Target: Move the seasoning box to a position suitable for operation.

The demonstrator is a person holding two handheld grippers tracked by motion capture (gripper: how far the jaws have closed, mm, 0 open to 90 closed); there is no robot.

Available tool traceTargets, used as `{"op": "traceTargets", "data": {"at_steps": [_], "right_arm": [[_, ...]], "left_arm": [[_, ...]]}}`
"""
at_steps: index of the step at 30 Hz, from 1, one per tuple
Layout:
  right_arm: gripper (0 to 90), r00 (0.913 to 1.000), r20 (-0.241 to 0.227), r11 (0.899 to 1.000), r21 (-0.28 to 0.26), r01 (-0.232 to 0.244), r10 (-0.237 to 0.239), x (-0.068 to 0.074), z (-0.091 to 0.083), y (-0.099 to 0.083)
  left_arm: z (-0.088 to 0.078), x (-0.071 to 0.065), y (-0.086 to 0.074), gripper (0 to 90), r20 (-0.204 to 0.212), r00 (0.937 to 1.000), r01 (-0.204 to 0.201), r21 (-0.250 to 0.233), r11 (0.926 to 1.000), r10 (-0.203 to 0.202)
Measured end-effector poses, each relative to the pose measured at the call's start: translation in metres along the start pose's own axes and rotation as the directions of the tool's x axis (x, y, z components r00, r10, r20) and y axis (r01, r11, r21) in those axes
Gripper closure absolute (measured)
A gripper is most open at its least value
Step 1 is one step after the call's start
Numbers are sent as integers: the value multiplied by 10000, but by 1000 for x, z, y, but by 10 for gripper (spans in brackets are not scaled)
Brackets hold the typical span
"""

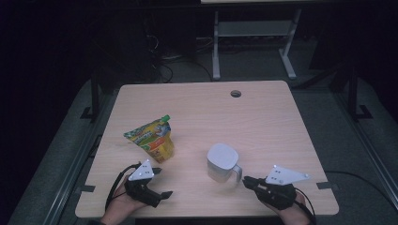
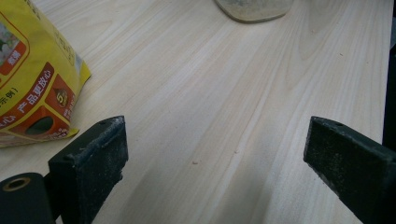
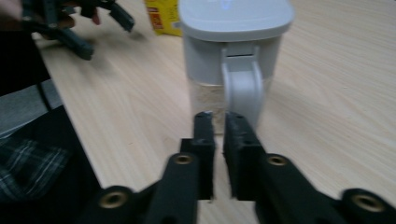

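So our right gripper [image 3: 218, 122] has its jaws pinched nearly together with nothing between them, tips sitting just short of the handle [image 3: 243, 86] on the lidded white plastic jug with pale grainy stuff inside [image 1: 221, 162]. Our left gripper [image 2: 212, 144] is spread wide over bare wood, grasping nothing, with the yellow and green spouted foil pouch [image 1: 153, 138] standing just beside it on the near left. The jug stands upright near the front edge, right of centre, well apart from the pouch.

Progress-wise we'd say barely started: lid's on, pouch looks unopened, nothing lifted. Getting hold of that handle looks like what's left first.

All this sits on a light wood-grain table [image 1: 263, 117] with a round cable hole [image 1: 235, 93] at the far edge. The room's dim, with grey carpet [image 1: 338, 117] and a white metal frame [image 1: 253, 42] behind.
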State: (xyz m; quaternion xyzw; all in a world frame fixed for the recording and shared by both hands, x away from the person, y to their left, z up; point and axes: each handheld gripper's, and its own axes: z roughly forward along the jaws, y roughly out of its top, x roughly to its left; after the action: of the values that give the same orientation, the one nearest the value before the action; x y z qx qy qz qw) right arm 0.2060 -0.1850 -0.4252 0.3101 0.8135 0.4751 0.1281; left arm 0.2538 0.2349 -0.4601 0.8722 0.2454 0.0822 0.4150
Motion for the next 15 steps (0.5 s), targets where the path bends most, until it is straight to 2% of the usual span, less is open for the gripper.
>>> {"op": "traceTargets", "data": {"at_steps": [1,5,10,15], "right_arm": [[880,10000,0,10000,0,0,0,0,0,0],[898,9986,-526,9998,186,102,-92,2,10,-1],[898,9964,-777,9982,474,374,-336,7,20,-2],[898,9953,-879,9952,847,486,-411,4,32,-4]], "left_arm": [[0,0,0,59,0,10000,0,0,10000,0],[1,0,0,59,-5,10000,26,30,10000,-26],[1,-1,0,59,-47,10000,-45,48,10000,45],[0,0,0,59,-45,10000,-47,43,10000,47]]}}
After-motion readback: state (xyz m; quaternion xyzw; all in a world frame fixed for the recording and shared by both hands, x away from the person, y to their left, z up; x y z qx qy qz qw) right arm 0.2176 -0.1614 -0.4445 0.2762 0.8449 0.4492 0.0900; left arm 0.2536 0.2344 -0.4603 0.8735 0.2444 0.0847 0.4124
